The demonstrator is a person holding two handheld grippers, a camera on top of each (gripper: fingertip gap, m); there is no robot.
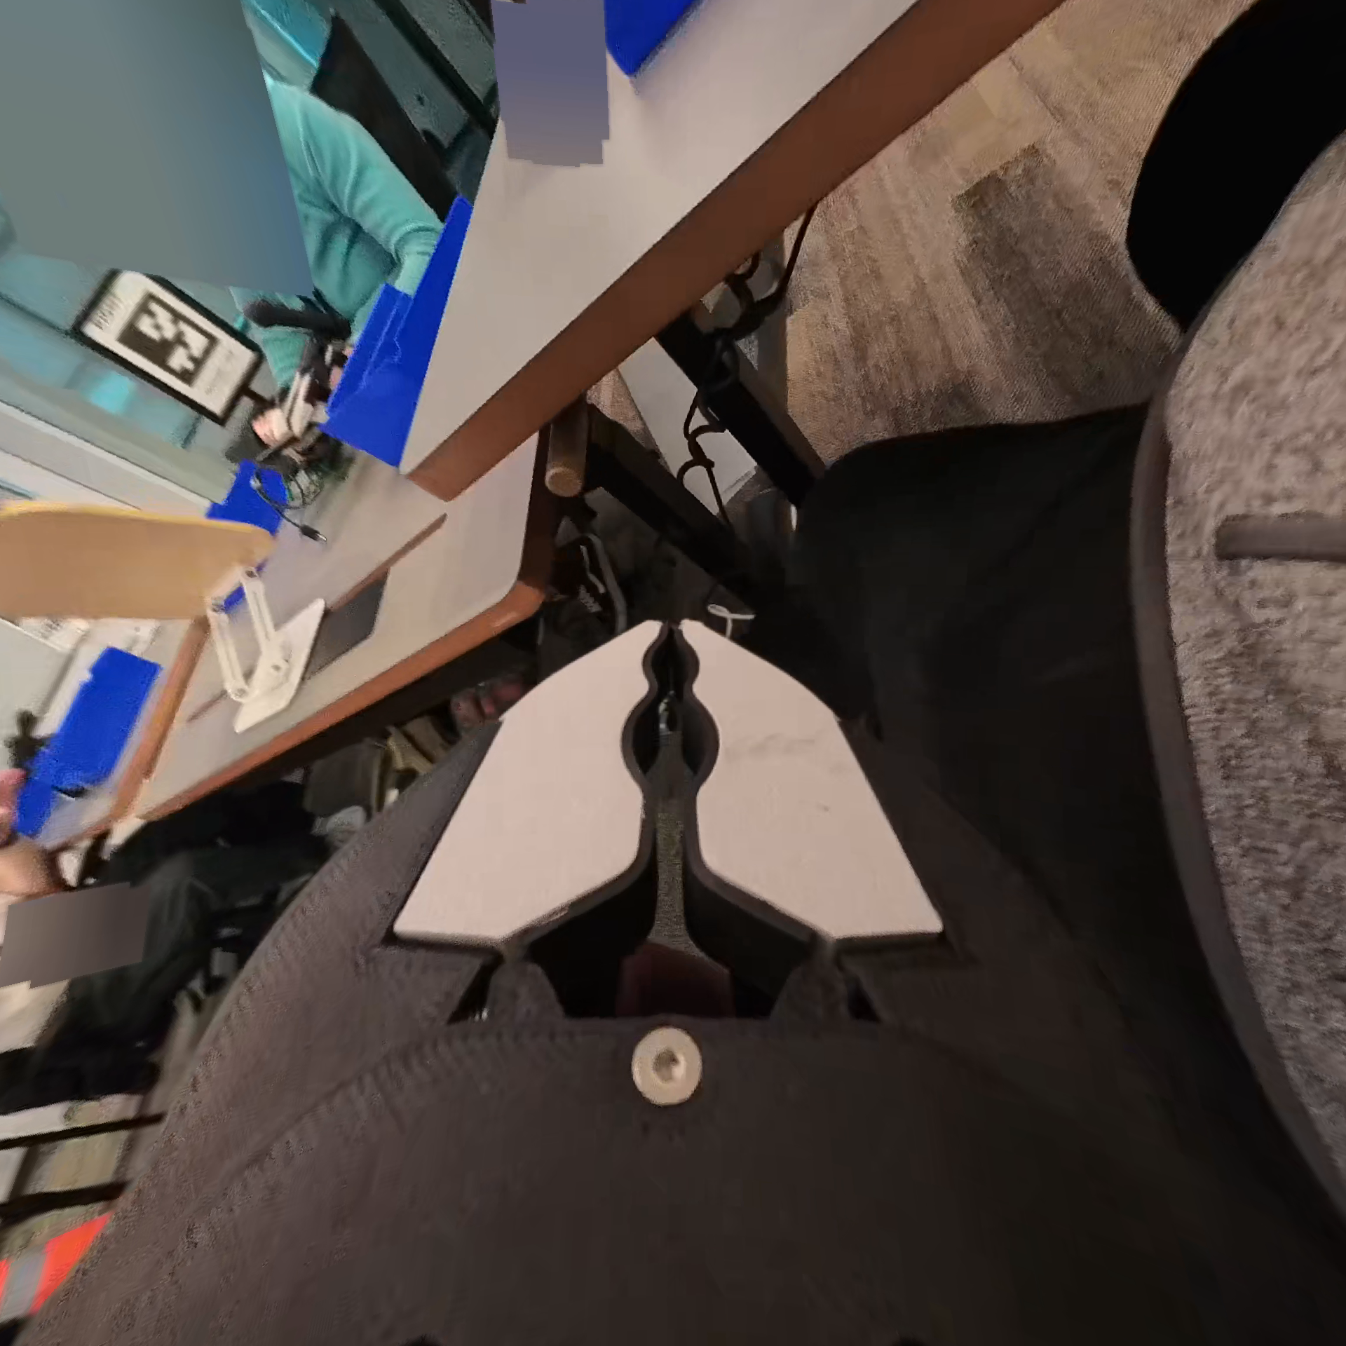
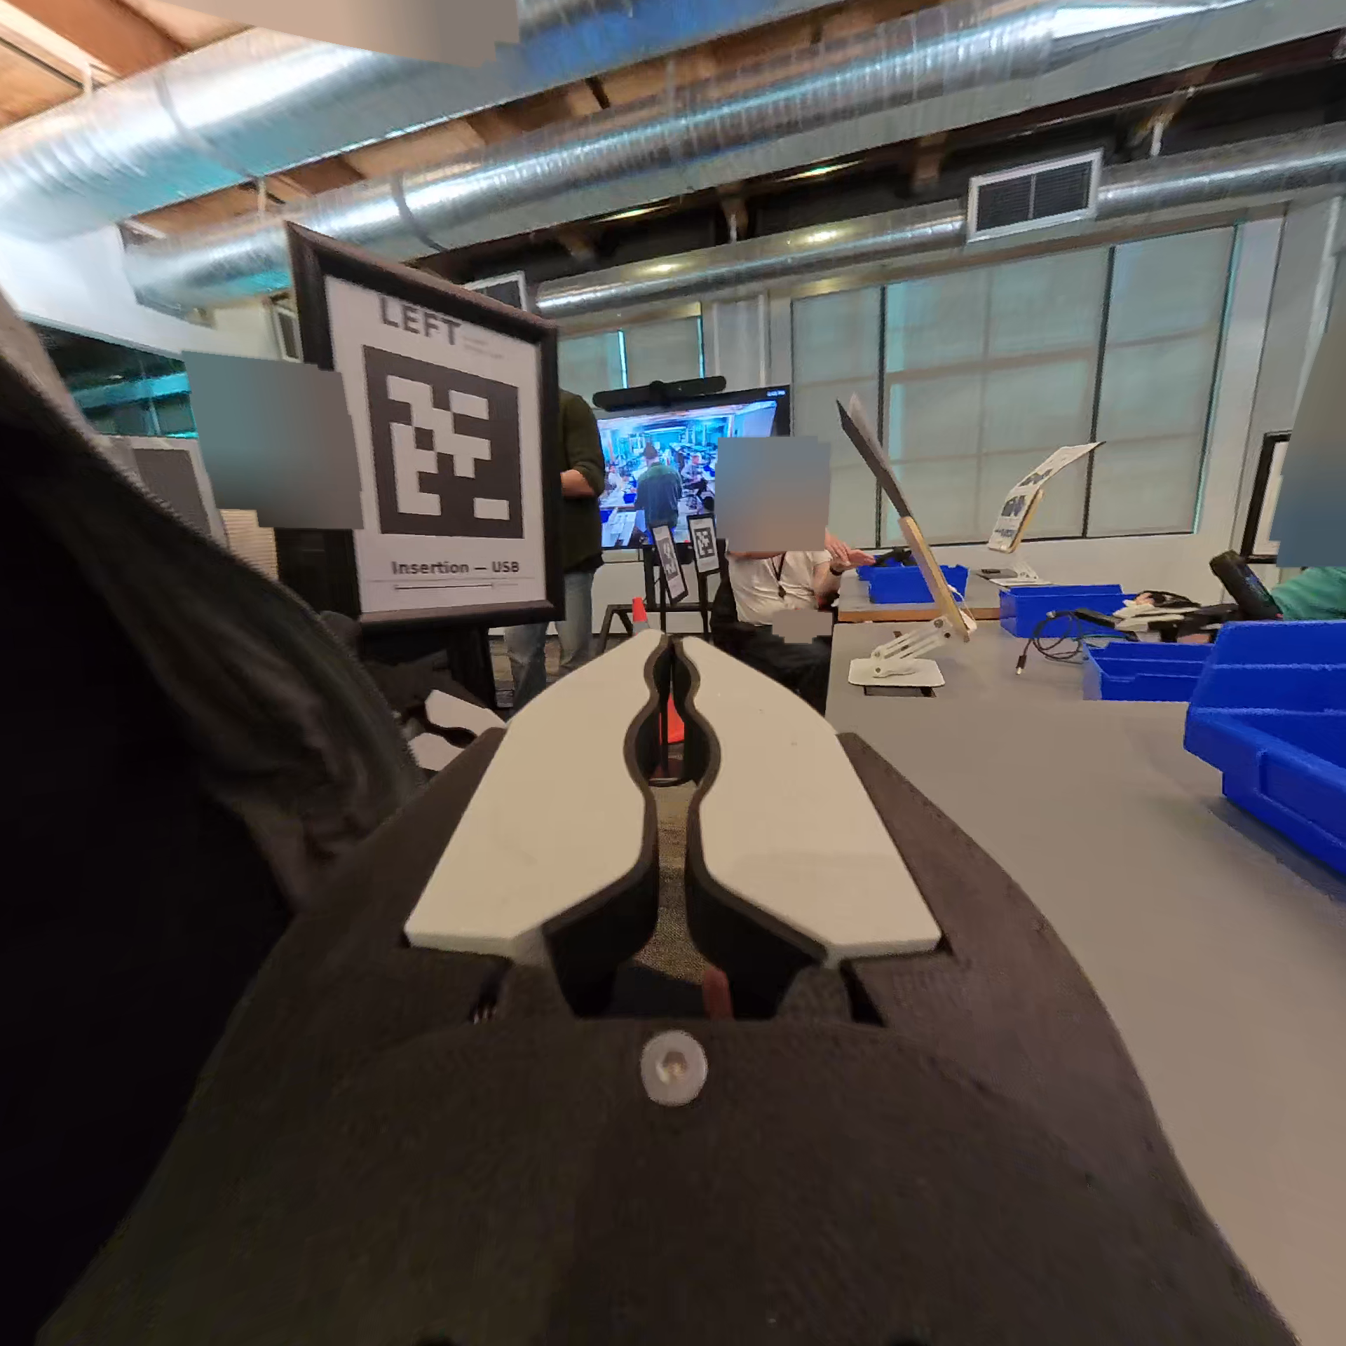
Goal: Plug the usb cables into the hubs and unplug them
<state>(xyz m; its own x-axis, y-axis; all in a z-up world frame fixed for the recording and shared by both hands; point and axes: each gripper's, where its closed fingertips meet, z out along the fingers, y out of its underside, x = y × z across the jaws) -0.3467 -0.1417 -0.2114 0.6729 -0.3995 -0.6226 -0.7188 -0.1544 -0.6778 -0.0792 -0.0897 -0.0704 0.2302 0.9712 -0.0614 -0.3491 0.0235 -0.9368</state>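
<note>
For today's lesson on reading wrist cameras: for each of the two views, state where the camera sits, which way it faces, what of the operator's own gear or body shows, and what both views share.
Left wrist view: on the left gripper, jaws closed and empty, rolled sideways, facing grey table edges and carpet; dark clothing shows.
Right wrist view: on the right gripper, jaws closed and empty, level, facing a framed marker sign, a monitor and windows; a dark sleeve at left.
Shared: grey tables, blue bins, white tilted stand.

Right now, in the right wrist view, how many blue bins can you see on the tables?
4. One large bin at the right edge, one low bin behind it, one farther back, one on the far table. Others may be hidden.
</note>
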